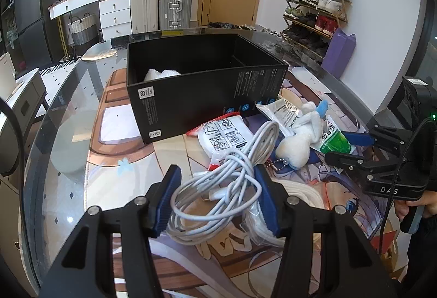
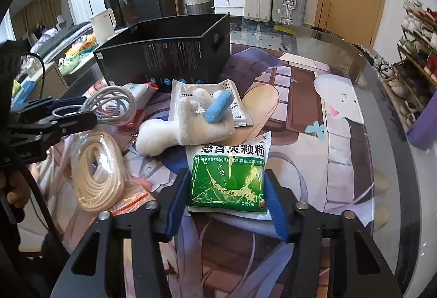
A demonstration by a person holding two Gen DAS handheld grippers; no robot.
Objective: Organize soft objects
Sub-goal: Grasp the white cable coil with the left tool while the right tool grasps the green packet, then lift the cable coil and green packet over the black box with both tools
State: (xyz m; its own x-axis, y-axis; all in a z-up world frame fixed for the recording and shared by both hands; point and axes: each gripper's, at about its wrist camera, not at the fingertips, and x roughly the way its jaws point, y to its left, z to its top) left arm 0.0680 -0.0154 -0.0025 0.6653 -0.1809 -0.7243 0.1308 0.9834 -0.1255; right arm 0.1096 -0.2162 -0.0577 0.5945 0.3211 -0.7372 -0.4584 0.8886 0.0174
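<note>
Left wrist view: left tool clamping white cable bundle; right tool squeezing green sachet; lifting both clear before carrying to black box is advisable.

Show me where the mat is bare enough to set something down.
Free: the mat right of the green sachet and plush, out to the table edge; also left of the box. Crowded: in front of the box, around cable and rope.
</note>
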